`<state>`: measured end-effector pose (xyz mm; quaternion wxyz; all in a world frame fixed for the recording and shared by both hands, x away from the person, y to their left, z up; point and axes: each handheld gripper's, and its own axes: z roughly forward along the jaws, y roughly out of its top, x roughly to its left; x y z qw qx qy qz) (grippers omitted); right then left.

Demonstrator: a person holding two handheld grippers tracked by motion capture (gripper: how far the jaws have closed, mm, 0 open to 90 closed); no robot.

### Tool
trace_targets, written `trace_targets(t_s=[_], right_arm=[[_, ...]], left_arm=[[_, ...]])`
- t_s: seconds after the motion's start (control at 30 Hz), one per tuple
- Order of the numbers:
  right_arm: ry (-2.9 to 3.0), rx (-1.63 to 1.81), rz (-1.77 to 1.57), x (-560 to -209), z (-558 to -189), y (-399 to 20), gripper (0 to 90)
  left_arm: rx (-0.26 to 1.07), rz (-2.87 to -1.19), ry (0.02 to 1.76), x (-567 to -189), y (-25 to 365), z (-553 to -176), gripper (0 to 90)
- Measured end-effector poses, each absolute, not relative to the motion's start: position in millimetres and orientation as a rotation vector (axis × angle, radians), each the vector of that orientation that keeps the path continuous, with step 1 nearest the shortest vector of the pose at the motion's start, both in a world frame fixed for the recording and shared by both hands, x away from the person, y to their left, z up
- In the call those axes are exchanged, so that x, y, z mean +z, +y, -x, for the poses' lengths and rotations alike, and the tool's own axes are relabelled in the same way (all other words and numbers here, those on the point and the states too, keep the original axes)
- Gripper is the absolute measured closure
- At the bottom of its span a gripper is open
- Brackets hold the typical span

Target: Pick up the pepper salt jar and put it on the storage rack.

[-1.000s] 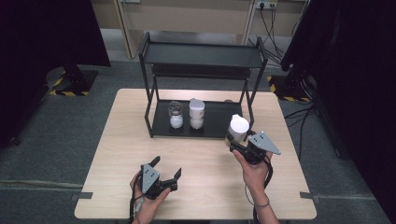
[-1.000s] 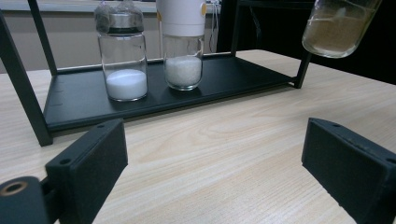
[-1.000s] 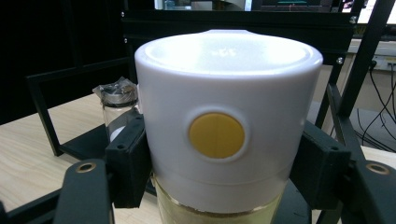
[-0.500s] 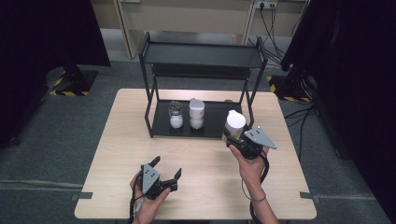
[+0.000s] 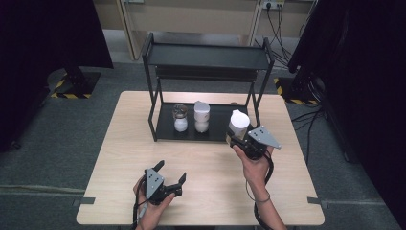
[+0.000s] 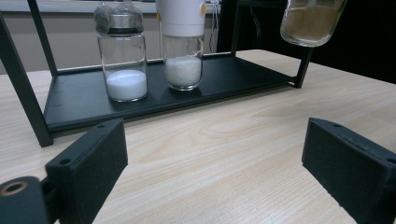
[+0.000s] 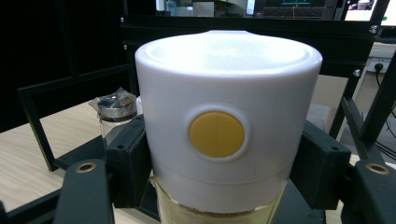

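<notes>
Right gripper [image 5: 238, 139] clamped on upright white-capped jar [image 5: 239, 123] — rack's bottom shelf [image 5: 218, 125] just ahead-left; left gripper [image 5: 171, 173] — jaws apart — idle.

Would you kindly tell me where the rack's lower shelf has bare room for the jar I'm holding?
The lower shelf is bare right of the white-capped jar; its left end is crowded by that and the small jar.

A lab: black curtains [image 5: 52, 33], wall sockets [image 5: 275, 5], trailing cables [image 5: 311, 115], hazard-taped stand base [image 5: 72, 86].
</notes>
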<state>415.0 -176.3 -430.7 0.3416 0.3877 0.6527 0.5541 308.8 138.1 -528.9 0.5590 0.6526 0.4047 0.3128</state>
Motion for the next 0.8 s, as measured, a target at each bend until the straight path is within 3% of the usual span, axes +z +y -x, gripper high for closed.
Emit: trace_targets(t_s=[0.8], right_arm=[[1.698,1.437,-1.020,-429,-436,-164,31.0]], left_arm=[[0.740,-1.541,0.952,-529,138,-309,6.1]])
